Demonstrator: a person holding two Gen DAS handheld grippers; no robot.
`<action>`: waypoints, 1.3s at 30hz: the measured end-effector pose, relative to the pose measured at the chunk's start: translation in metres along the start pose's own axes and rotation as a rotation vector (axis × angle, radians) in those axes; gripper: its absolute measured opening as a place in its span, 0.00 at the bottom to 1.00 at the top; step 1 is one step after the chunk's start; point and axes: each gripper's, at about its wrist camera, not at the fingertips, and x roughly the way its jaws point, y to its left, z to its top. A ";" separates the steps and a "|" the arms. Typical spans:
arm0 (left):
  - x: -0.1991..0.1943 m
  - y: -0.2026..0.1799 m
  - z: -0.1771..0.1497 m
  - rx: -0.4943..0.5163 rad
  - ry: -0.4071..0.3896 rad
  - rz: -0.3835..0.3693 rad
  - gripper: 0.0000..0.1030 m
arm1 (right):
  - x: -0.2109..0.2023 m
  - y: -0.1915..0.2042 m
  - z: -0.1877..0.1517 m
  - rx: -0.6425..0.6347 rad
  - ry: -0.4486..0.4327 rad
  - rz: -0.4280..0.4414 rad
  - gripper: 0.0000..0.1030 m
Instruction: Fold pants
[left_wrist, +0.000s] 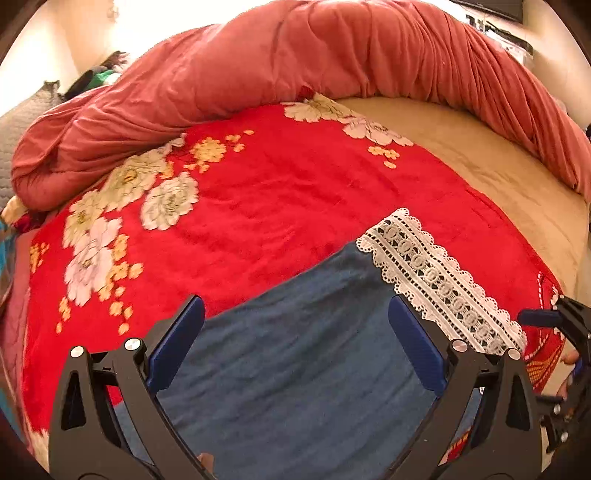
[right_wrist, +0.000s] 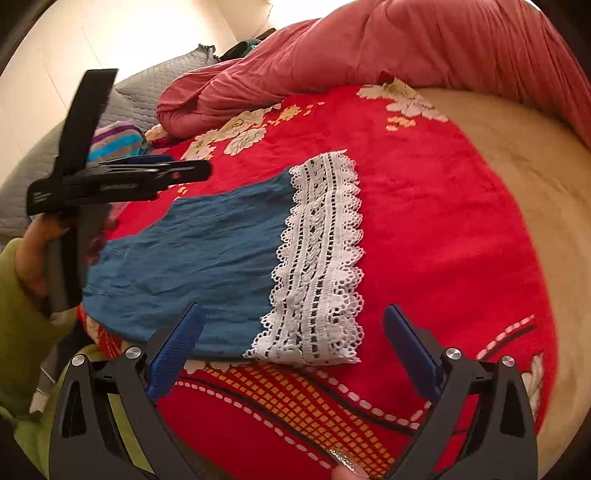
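Blue pants (left_wrist: 295, 350) with a white lace hem (left_wrist: 436, 277) lie flat on the red floral blanket (left_wrist: 277, 192). My left gripper (left_wrist: 295, 314) is open and empty, hovering above the blue fabric. In the right wrist view the pants (right_wrist: 192, 251) and lace hem (right_wrist: 321, 258) lie ahead. My right gripper (right_wrist: 293, 317) is open and empty, just above the near edge of the pants by the lace. The left gripper (right_wrist: 177, 166) shows at the left, above the far part of the pants. The right gripper's tip (left_wrist: 539, 317) shows at the right edge of the left wrist view.
A bunched pink duvet (left_wrist: 295, 66) runs along the back of the bed. A beige sheet (left_wrist: 498, 173) lies at the right. A grey quilted pillow (right_wrist: 147, 85) and striped cloth (right_wrist: 118, 138) sit at the far left.
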 end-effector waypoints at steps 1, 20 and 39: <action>0.003 -0.001 0.002 0.003 0.003 -0.004 0.91 | 0.002 0.000 0.000 0.003 0.004 0.004 0.94; 0.096 -0.026 0.020 0.090 0.105 -0.097 0.88 | 0.021 -0.011 0.000 0.056 -0.005 0.022 0.71; 0.099 -0.033 0.012 0.028 0.077 -0.312 0.14 | 0.049 0.006 0.018 -0.006 0.029 0.060 0.23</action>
